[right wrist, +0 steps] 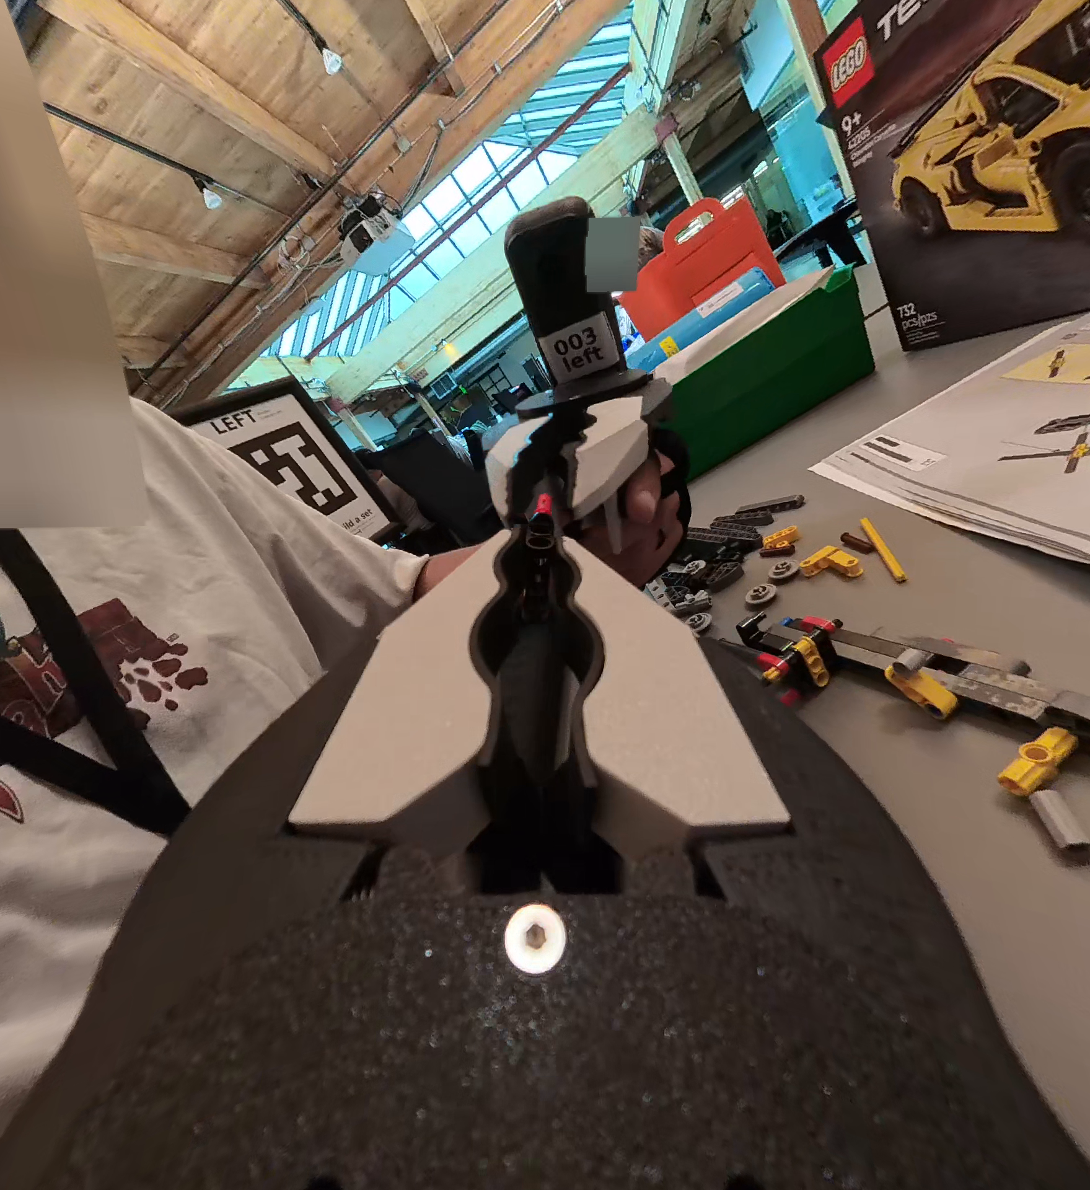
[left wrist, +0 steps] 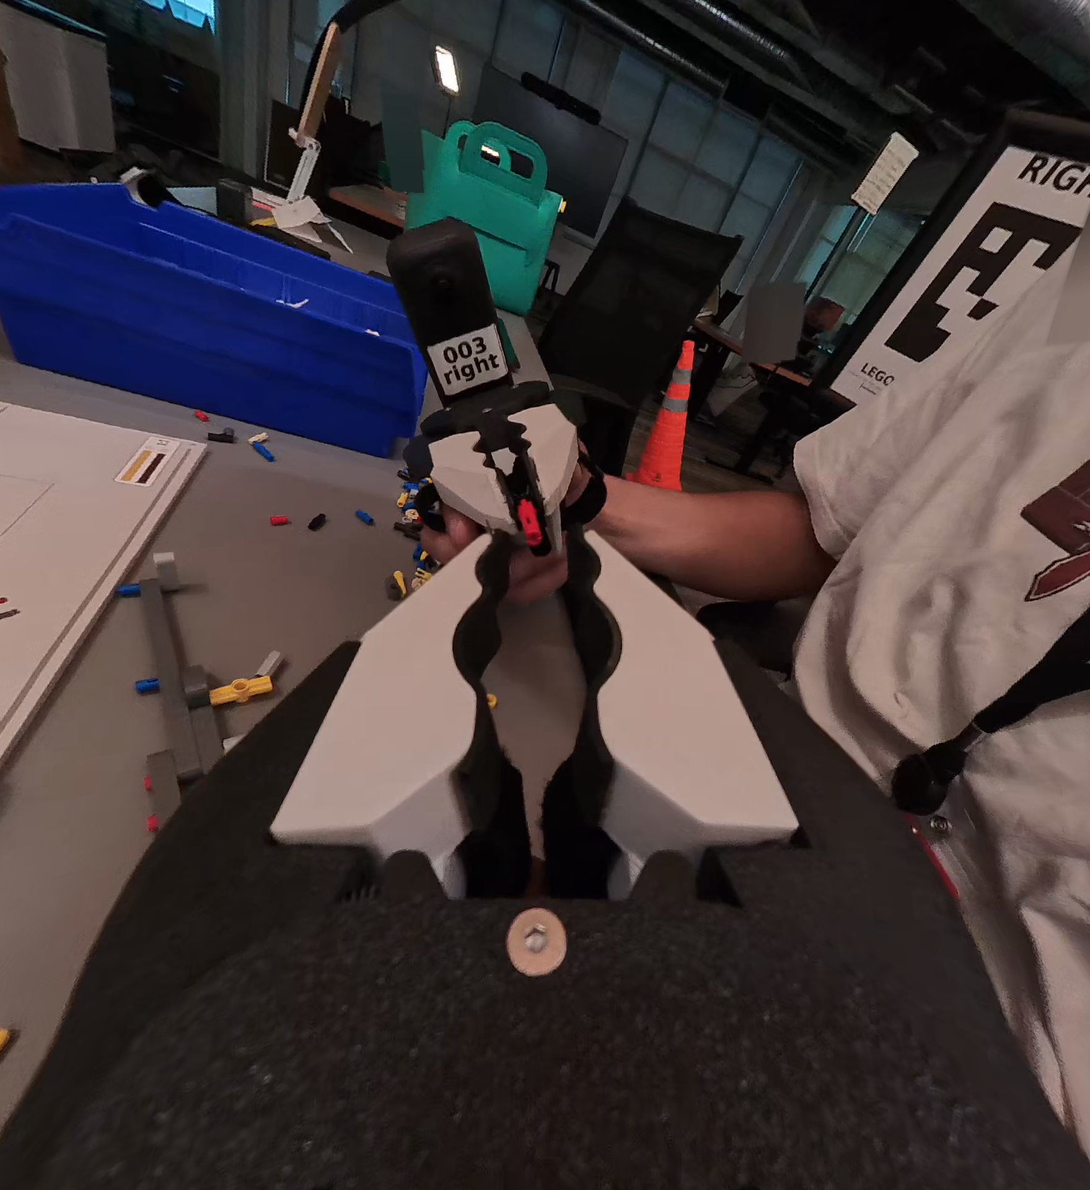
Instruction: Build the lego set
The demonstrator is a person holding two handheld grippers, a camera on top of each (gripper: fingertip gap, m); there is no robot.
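Both grippers raised above the grey table [left wrist: 310, 554], tip to tip, facing one another in front of a person in a white shirt [left wrist: 948, 515].

Right gripper [right wrist: 539, 538] closed tight on a slim black piece [right wrist: 534, 592] lying lengthwise between its pads, with a red pin [left wrist: 531, 515] poking out at the far end. Left gripper [left wrist: 532, 547] parted a little, with a narrow gap running down between its wavy black pads and nothing clearly clamped there. Tips right at the red pin, though perhaps not touching it; too small and crowded a spot to tell.

Down on the table, in the right wrist view, a partly built assembly [right wrist: 915, 670] flat at the near right: a long grey and black beam with yellow and red connectors. Just nearer, a yellow connector [right wrist: 1038, 763] on a grey tube. Beyond the assembly, loose parts [right wrist: 735, 560] in black, grey and yellow. Farther right, the open instruction booklet [right wrist: 1012, 463]. At the far right, the set box [right wrist: 1012, 161] upright, with a green bin [right wrist: 787, 373] to its left.

In the left wrist view, a blue bin [left wrist: 175, 302] at the far left, with small pins [left wrist: 317, 520] scattered near it.
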